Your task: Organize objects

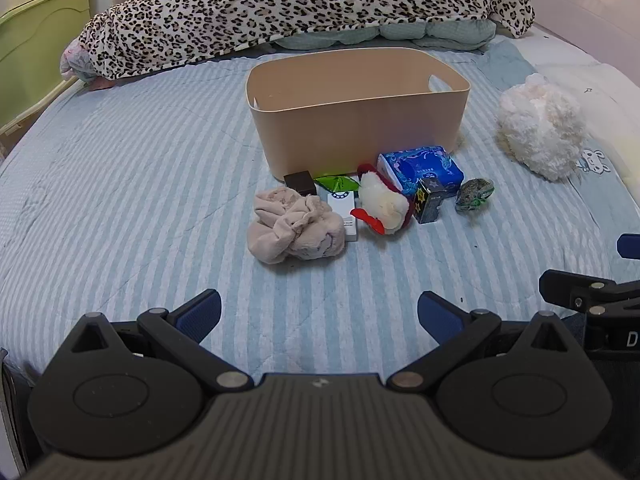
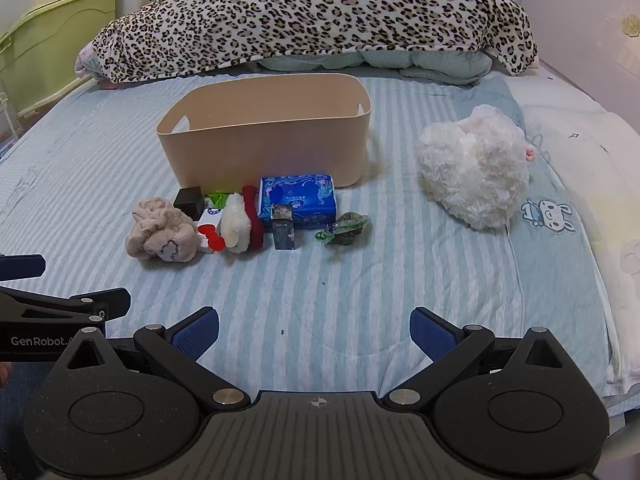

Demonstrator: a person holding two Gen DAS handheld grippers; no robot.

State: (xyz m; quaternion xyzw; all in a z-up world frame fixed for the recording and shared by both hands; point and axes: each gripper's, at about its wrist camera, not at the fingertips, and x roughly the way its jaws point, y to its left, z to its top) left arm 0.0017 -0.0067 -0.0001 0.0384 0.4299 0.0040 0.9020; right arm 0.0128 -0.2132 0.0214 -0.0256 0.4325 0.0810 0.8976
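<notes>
1. Right now my left gripper (image 1: pixel 319 312) and right gripper (image 2: pixel 315 330) both hover over the striped bedcover (image 1: pixel 132 184), jaws spread wide, nothing between them.
2. Nothing looks sorted yet: the beige bin (image 1: pixel 356 120) shows no contents from here, and the clutter sits in a row just in front of it: beige cloth (image 1: pixel 294 226), plush toy (image 1: pixel 382 200), blue tissue pack (image 1: pixel 420 166), small dark box (image 1: pixel 430 200).
3. Next, I judge, I reach forward to one item, probably the cloth nearest my left, and close on it squarely.
</notes>
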